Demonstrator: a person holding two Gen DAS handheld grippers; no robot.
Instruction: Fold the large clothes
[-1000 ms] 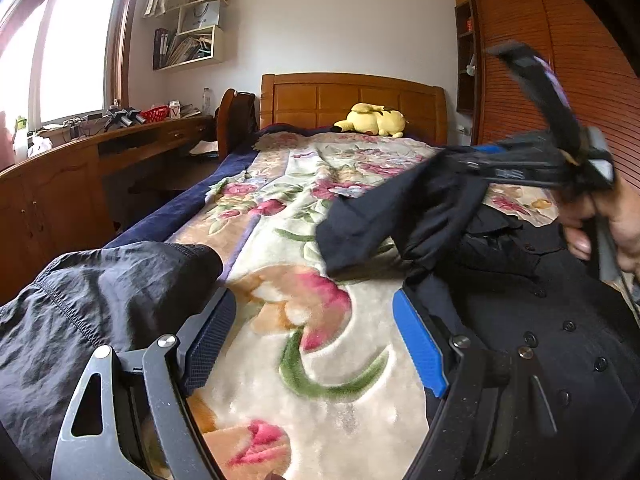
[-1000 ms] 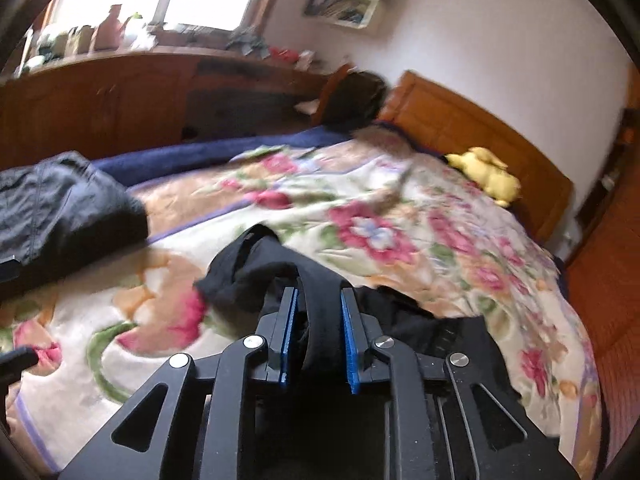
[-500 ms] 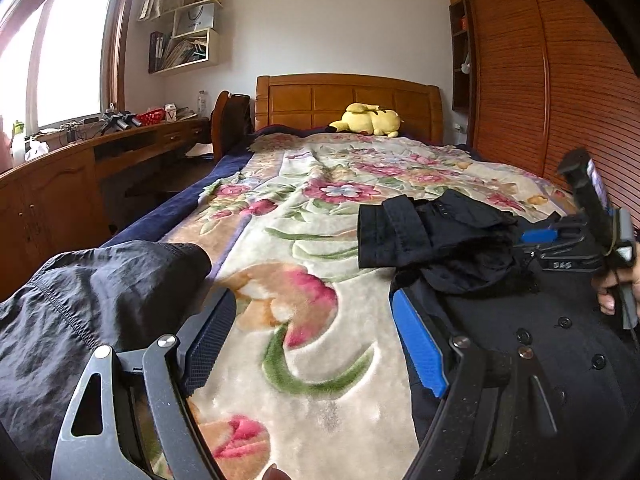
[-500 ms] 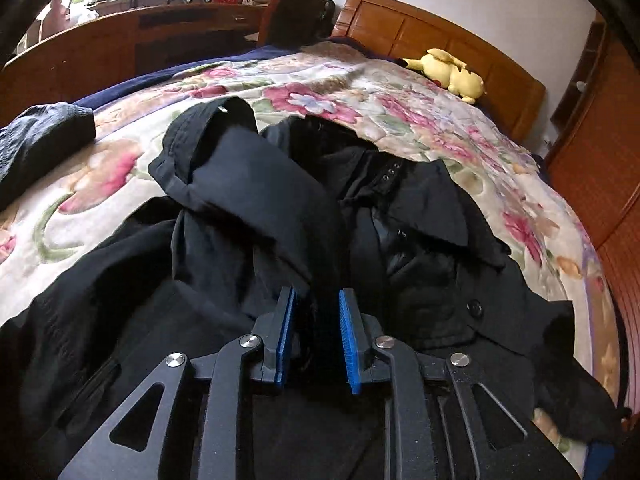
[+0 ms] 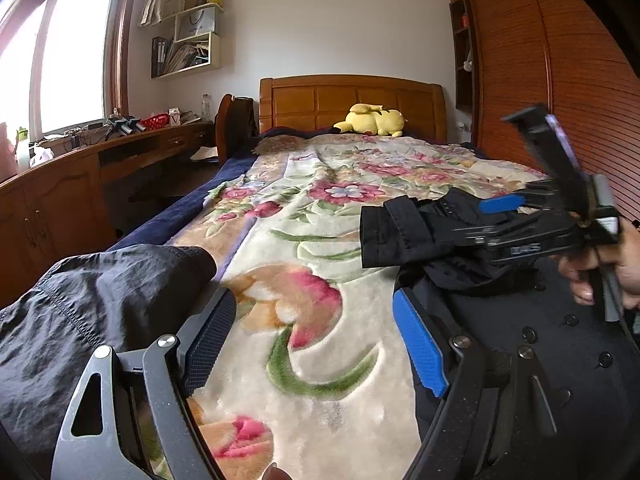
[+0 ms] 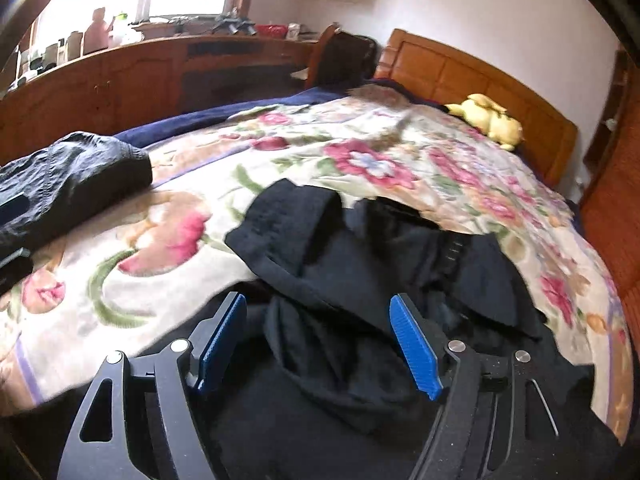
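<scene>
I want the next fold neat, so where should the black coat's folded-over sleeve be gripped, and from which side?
Probably at the sleeve's cuff, the flat squared end lying on the black coat and pointing toward the window side. Bring the open right gripper in low from that free edge, over the floral blanket, so one finger slides under.

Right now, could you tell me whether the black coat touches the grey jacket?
Apart. The right wrist view shows bare floral blanket between the black coat and the grey jacket.

right tool (image 6: 320,344) now spread wide, sleeve (image 6: 296,216) released onto black coat (image 6: 460,264), tool lifted clear
</scene>
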